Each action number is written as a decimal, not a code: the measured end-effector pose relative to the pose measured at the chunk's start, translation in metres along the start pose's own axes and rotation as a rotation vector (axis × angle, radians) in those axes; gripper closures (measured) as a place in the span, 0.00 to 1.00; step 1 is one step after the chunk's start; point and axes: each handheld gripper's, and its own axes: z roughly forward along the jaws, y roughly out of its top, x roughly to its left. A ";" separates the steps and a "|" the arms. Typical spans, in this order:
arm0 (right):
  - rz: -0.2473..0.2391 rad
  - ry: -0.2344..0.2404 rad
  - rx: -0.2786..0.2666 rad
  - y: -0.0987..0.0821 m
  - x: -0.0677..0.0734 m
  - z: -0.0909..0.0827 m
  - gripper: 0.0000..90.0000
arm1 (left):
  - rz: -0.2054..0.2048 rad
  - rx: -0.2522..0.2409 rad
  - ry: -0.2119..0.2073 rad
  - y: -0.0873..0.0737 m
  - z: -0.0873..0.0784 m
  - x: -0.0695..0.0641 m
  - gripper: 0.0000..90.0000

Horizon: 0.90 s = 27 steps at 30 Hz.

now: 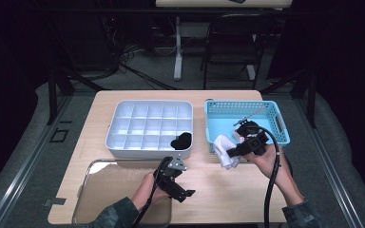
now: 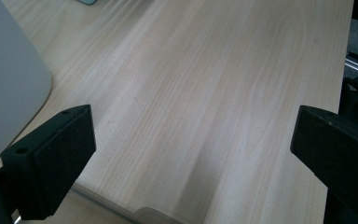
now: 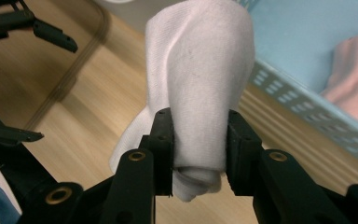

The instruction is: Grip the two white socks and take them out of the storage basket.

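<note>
A rolled white cloth [image 3: 200, 70] is squeezed between the jaws of my right gripper [image 3: 199, 137]. From above, that white cloth [image 1: 224, 151] hangs over the table just in front of the blue basket [image 1: 275, 116], with the right gripper [image 1: 234, 151] shut on it. A pink cloth [image 3: 354, 79] lies inside the basket. My left gripper [image 1: 179, 184] hovers low over the wooden table [image 2: 205, 93] near the front, its jaws wide apart with nothing between them. The left gripper [image 2: 193, 140] looks down on bare wood.
A white compartment tray [image 1: 123, 142] stands at the middle of the table with a black item [image 1: 182, 140] in its near right cell. A clear lid [image 1: 104, 190] lies at the front left. A chair and table legs stand behind.
</note>
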 end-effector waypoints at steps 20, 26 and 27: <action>0.062 0.056 0.121 -0.042 -0.001 0.070 0.46 | 0.006 0.014 -0.020 0.005 0.008 -0.008 0.00; 0.072 0.096 -0.003 -0.047 -0.005 0.043 0.70 | -0.011 0.030 -0.036 0.012 0.012 -0.010 0.00; 0.097 0.104 -0.013 -0.048 -0.004 0.048 0.74 | -0.010 0.031 -0.039 0.014 0.013 -0.012 0.00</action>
